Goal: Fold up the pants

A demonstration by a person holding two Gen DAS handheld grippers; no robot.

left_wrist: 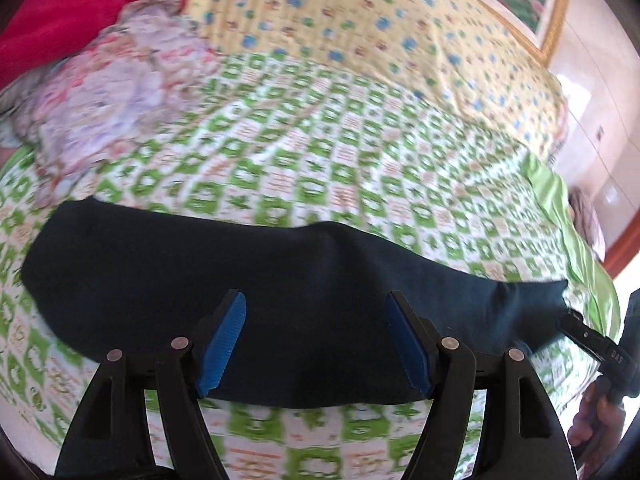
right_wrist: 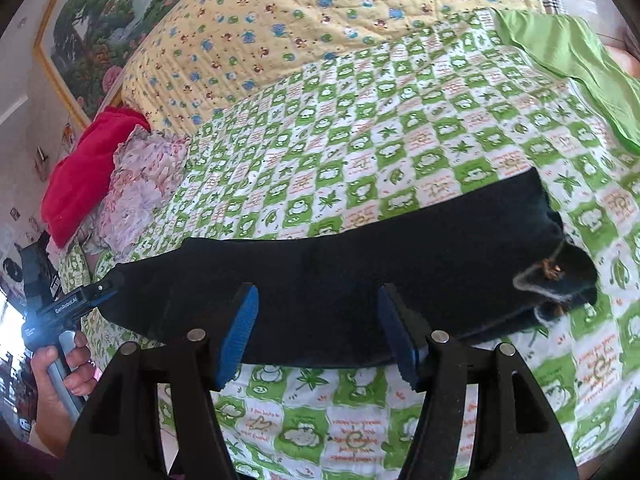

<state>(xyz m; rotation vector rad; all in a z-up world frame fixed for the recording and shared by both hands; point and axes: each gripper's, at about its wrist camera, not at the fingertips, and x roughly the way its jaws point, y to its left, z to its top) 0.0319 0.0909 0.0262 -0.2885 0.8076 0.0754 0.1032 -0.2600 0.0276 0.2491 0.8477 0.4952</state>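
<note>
Dark navy pants (left_wrist: 240, 264) lie folded lengthwise in a long band across the green-checked bedspread (left_wrist: 320, 140). In the right wrist view the pants (right_wrist: 400, 248) end at the right in a waistband with a drawstring (right_wrist: 548, 272). My left gripper (left_wrist: 316, 344) is open, with its blue pads over the near edge of the pants. My right gripper (right_wrist: 318, 332) is open too, hovering over the near edge of the band. Each gripper shows in the other's view, at the ends of the pants: the right gripper (left_wrist: 576, 328) and the left gripper (right_wrist: 100, 288).
A yellow quilt with blue flowers (right_wrist: 320, 20) lies at the back of the bed. A red cloth (right_wrist: 84, 168) and a floral garment (right_wrist: 140, 184) lie piled at the left. A plain green sheet (right_wrist: 580, 60) lies at the right edge. A framed picture (right_wrist: 88, 32) hangs behind.
</note>
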